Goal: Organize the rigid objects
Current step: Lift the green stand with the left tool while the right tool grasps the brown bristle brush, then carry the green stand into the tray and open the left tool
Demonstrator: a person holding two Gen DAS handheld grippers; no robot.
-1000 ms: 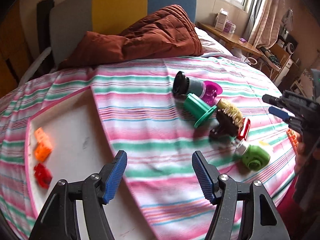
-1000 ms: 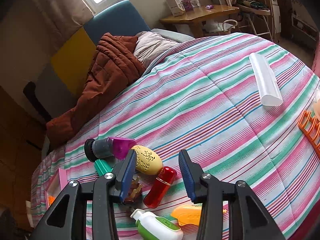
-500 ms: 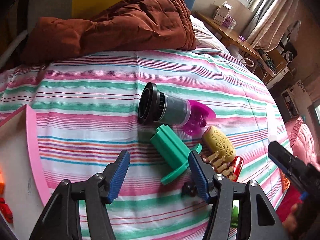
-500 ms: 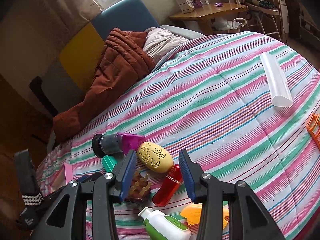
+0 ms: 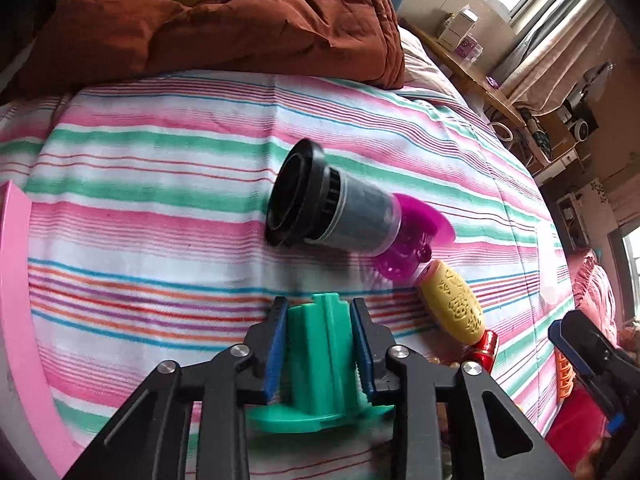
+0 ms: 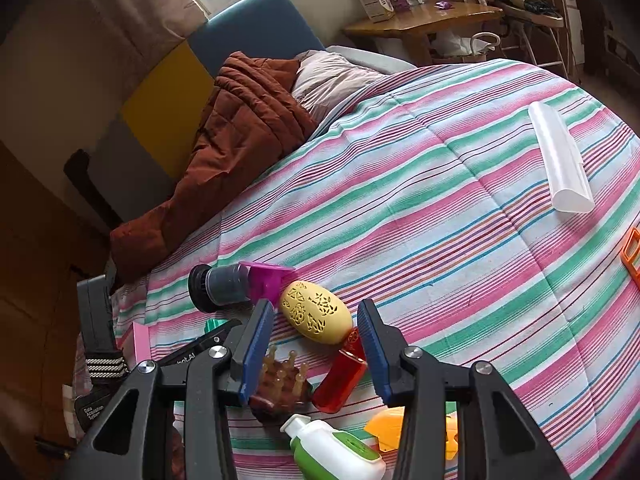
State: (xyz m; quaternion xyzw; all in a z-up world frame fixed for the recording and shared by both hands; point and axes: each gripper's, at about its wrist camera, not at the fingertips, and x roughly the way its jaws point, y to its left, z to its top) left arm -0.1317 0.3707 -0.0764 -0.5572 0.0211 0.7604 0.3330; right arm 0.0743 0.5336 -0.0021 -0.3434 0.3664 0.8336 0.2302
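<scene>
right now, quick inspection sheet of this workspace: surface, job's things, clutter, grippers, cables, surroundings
surface: striped bedspread, pink tray rim at its left edge.
job's things: green plastic piece, black-and-magenta cylinder, yellow perforated egg, red bottle, brown claw clip, green-white dispenser, orange piece.
clutter: white tube lying apart; rust quilt.
grippers: left gripper shut on the green plastic piece; right gripper open above the clip and bottle.
cables: nothing seen.
surroundings: wooden side table, window curtains.

left claw (image 5: 319, 316) clamped, right claw (image 6: 316, 338) agape
</scene>
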